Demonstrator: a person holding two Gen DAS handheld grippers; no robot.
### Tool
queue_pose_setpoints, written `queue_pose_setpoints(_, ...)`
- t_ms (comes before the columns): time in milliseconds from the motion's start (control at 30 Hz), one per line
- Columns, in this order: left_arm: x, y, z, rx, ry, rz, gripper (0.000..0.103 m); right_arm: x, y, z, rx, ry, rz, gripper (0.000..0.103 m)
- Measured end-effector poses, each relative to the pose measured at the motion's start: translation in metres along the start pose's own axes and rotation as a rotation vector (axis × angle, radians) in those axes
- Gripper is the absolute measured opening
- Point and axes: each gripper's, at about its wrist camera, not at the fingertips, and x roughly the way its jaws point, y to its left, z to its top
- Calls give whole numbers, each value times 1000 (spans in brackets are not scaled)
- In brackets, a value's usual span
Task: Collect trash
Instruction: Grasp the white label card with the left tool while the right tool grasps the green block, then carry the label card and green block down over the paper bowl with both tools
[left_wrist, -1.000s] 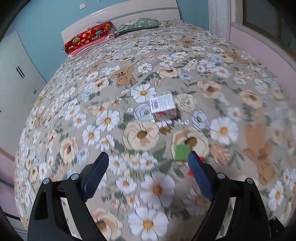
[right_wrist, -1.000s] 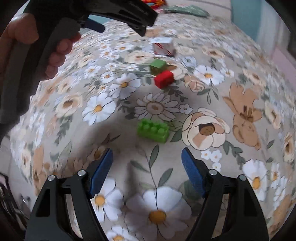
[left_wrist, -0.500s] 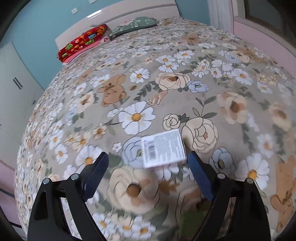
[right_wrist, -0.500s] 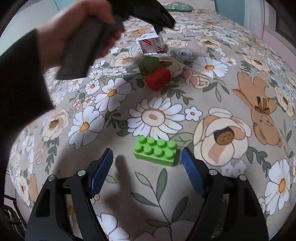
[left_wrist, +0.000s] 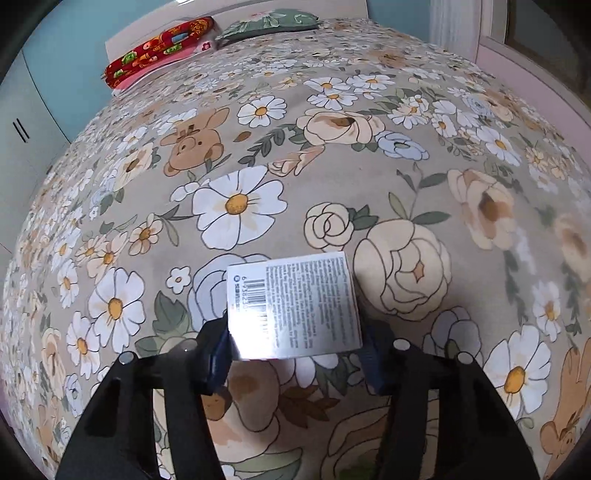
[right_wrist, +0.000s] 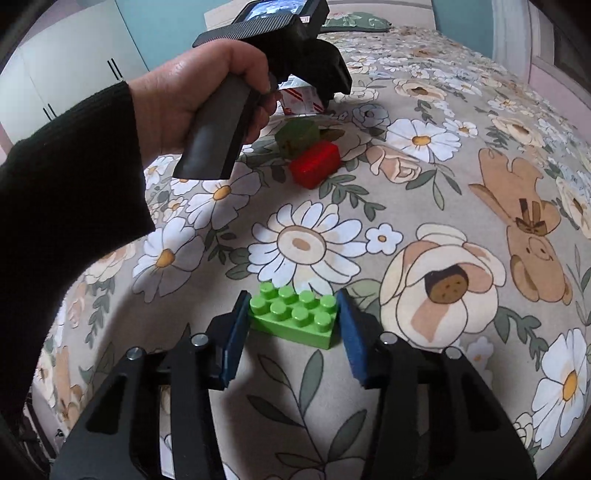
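A small white carton (left_wrist: 293, 306) with a barcode and fine print lies on the flowered bedspread. My left gripper (left_wrist: 295, 354) has closed in on it, a blue pad at each side of the box. The same carton (right_wrist: 301, 98) shows red and white in the right wrist view, partly hidden behind the left gripper's body. My right gripper (right_wrist: 291, 332) has its pads against both ends of a bright green studded brick (right_wrist: 295, 319) on the bedspread.
A red brick (right_wrist: 314, 168) and a dark green block (right_wrist: 297, 134) lie between the two grippers. A red patterned pillow (left_wrist: 159, 48) and a green pillow (left_wrist: 269, 22) sit at the headboard. A white wardrobe (right_wrist: 66, 66) stands left of the bed.
My left gripper has moved forward to the carton and closed on it. My right gripper has moved forward to the green brick and closed on it.
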Motion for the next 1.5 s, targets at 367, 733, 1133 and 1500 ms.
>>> queue_pose_setpoints(367,-47,16,-21,-20,-8,42,58,-36,-11,12,-3,-30,-46,48)
queue_pose_setpoints(733,-186,31,-88,64,-68,37,58,-114,0,16,-87,-51,-86,48)
queue_pose_setpoints(1133,-349,52,-201,102,-151,-8,58,-247,41,-7,-197,-146,-115,48)
queue_pose_setpoints(1500,-465,49,-302,126,-260,-17,58,-355,89,-61,-270,-227,-78,48)
